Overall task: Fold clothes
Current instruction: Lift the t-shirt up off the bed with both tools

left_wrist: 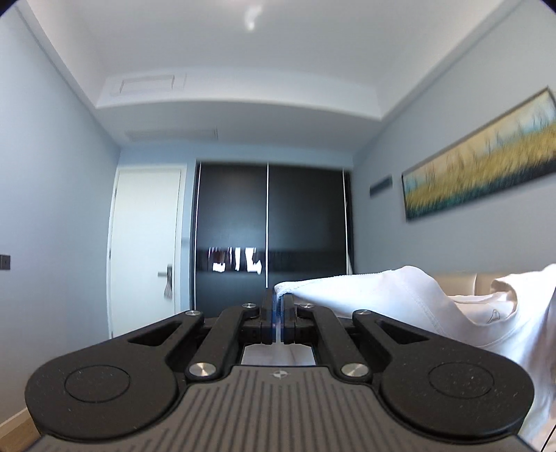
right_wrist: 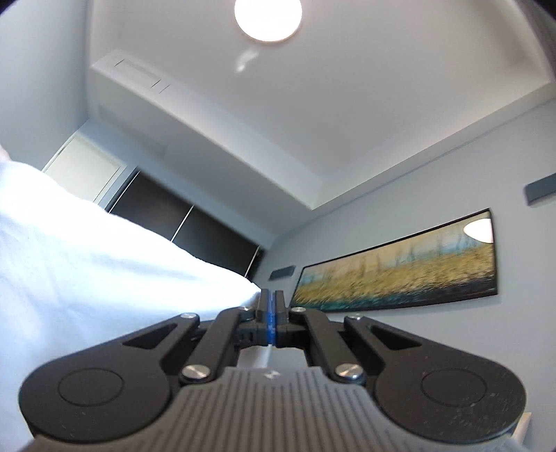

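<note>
A white T-shirt (left_wrist: 399, 295) hangs in the air, stretched between my two grippers. My left gripper (left_wrist: 277, 299) is shut on one hemmed edge of it, and the cloth runs off to the right, where its collar and a small logo show. My right gripper (right_wrist: 271, 299) is shut on another edge of the same white T-shirt (right_wrist: 87, 260), which spreads away to the left and fills that side of the right wrist view. Both grippers point up and forward across the room. The lower part of the shirt is hidden below the grippers.
A dark sliding wardrobe (left_wrist: 271, 229) and a white door (left_wrist: 146, 250) stand at the far end. A long framed painting (right_wrist: 396, 267) hangs on the right wall, above a beige headboard (left_wrist: 462, 283). A round ceiling lamp (right_wrist: 267, 17) is lit overhead.
</note>
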Demonstrator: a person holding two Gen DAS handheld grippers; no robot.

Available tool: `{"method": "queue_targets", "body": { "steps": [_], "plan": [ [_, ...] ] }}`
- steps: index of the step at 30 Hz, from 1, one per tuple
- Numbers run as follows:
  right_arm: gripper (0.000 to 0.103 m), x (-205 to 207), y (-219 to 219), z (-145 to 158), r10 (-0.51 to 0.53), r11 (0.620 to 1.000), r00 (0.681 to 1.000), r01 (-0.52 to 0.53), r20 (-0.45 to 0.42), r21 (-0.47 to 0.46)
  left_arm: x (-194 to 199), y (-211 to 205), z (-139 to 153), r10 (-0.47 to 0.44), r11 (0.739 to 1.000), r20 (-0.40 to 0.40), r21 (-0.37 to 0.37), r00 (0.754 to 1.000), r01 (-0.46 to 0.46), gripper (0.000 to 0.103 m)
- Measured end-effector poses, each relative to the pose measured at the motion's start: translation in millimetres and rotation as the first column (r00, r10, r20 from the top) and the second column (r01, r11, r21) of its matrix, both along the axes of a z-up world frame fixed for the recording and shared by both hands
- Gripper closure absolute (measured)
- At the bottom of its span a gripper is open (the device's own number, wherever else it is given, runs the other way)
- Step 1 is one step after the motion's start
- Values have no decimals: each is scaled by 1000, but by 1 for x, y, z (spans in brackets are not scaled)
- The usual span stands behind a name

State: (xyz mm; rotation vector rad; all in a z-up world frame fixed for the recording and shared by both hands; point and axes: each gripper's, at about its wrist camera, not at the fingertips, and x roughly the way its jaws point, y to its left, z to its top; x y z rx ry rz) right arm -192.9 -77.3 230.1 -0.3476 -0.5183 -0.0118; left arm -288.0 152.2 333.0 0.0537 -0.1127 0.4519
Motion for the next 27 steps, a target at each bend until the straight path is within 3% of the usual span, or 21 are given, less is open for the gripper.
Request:
{"method": "queue_targets", "body": {
  "steps": [5,10,20,27],
  "plan": [
    [103,0,-3,15,-46,999,998,45,38,30,-22,-22,18,-55,998,121,37,991,51,103],
    [103,14,2,16,-58,998,998,58,1,31,-12,-34,22,-48,998,96,46,994,44,103],
    [103,18,11,3,-10,999,998,13,-65,40,-39,-39,12,1,1000,107,-1,994,-1,103],
    [103,-26,-15,10,-29,995,999,28,13,96,-63,-48,5,27,999,128,-21,991,-25,103]
  ]
}}
